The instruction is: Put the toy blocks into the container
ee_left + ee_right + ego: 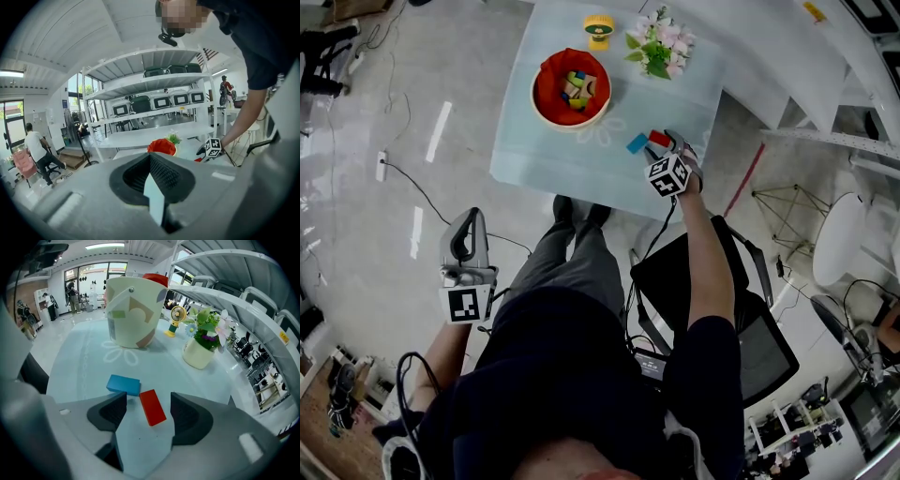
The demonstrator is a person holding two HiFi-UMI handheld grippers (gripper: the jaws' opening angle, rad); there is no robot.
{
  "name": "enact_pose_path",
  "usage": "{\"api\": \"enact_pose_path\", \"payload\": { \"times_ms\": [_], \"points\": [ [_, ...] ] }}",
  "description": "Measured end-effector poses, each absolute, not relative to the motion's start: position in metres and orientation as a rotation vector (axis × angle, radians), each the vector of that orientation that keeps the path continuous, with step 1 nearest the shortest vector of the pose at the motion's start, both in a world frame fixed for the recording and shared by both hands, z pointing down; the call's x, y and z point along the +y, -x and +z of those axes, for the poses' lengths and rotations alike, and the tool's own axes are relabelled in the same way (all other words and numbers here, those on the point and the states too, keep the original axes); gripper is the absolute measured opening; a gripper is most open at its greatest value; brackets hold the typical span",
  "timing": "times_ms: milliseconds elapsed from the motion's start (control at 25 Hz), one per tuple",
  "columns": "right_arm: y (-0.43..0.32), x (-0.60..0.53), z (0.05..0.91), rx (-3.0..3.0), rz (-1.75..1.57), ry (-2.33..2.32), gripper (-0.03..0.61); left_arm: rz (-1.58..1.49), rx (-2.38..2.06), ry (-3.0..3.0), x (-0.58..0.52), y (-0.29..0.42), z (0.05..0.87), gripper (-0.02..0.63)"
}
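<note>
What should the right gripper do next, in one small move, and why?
Probably sink a little and close on the red block: the right gripper is open and that block lies on the table between its jaws, not yet pinched.

Matt red block (152, 407) and blue block (123, 385) on smooth, glossy pale-blue tabletop (84, 362)

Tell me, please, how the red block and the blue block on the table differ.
The red block lies between the open jaws of the right tongs. The blue block lies just ahead of one jaw's tip, outside the gap. The red block runs lengthwise along the jaws, while the blue block lies crosswise. Both are flat rectangular blocks resting close together on the pale table, outside the container.
</note>
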State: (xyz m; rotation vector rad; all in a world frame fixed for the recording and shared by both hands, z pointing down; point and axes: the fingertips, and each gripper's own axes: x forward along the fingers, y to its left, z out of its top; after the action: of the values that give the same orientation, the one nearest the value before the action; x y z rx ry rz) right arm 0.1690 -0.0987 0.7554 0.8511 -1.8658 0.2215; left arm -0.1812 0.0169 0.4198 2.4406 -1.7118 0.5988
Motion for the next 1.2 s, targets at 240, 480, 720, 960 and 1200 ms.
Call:
{"api": "enact_pose_path", "payload": {
  "times_ms": [240, 480, 720, 960, 1200],
  "points": [
    [-0.175, -0.099, 0.771, -1.842, 0.236, -0.793, 0.265, 0.619, -1.711, -2.429, 0.014, 0.180, 0.425, 0.000],
    [-0.181, -0.104, 0.778, -1.828, 0.250, -0.759, 0.230, 0.628, -1.713, -2.418, 0.013, 0.180, 0.428, 0.000],
    [-0.183, -0.106, 0.782, -1.821, 0.279, -0.720, 0.192, 0.629, -1.718, -2.411, 0.011, 0.181, 0.431, 0.000],
    [-0.180, -0.103, 0.783, -1.832, 0.315, -0.683, 0.160, 0.628, -1.720, -2.407, 0.011, 0.181, 0.431, 0.000],
    [-0.180, -0.105, 0.782, -1.831, 0.320, -0.669, 0.143, 0.631, -1.717, -2.412, 0.010, 0.180, 0.431, 0.000]
  ]
}}
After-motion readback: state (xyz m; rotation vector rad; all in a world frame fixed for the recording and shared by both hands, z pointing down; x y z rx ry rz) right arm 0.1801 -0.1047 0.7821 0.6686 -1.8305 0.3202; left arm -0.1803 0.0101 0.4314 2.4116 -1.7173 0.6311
